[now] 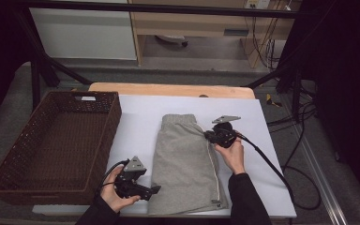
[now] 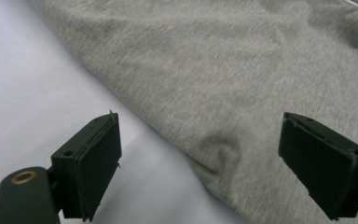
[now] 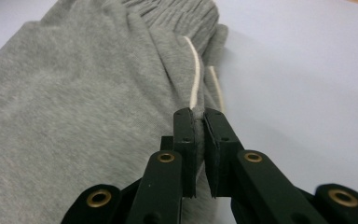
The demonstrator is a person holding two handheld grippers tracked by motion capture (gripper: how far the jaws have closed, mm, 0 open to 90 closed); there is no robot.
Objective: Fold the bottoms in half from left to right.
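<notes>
A pair of grey shorts (image 1: 185, 164) lies folded on a white sheet (image 1: 136, 126), waistband toward the far side. My right gripper (image 1: 207, 135) is at their right edge below the waistband. In the right gripper view it (image 3: 198, 113) is shut on the side seam, where a cream stripe (image 3: 195, 74) runs along the grey shorts (image 3: 74, 102). My left gripper (image 1: 156, 190) lies at the shorts' near left corner. In the left gripper view it (image 2: 200, 140) is open, with the edge of the shorts (image 2: 223, 70) running between the wide jaws, untouched by either pad.
A dark woven basket (image 1: 115, 122) stands at the left, its wall against the white sheet. The wooden table edge (image 1: 168, 89) shows beyond the sheet. A black cable (image 1: 272, 168) trails from the right gripper across the sheet's right side.
</notes>
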